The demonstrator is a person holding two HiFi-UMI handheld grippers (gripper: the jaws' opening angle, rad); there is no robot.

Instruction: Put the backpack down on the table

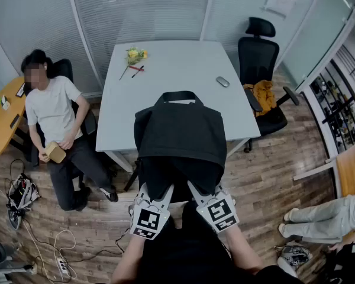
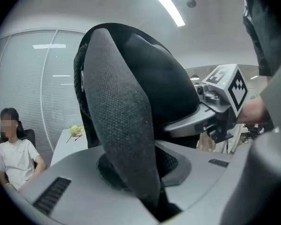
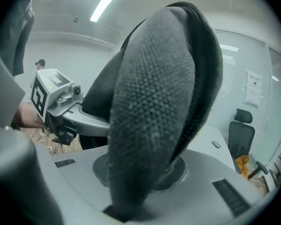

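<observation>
A black backpack (image 1: 178,136) hangs in the air over the near edge of the white table (image 1: 177,76), its top handle pointing away from me. My left gripper (image 1: 161,195) is shut on the backpack's left padded shoulder strap (image 2: 124,125), which rises between its jaws. My right gripper (image 1: 196,191) is shut on the other padded strap (image 3: 152,125). Both grippers sit side by side under the bag's near end, angled slightly downward. Each gripper view shows the other gripper beside the bag's dark body.
On the table lie a yellow flower bunch (image 1: 135,56) with a red pen and a grey mouse (image 1: 222,81). A seated person (image 1: 53,123) is at the left, a black office chair (image 1: 260,58) with an orange cloth at the right. Cables lie on the wood floor.
</observation>
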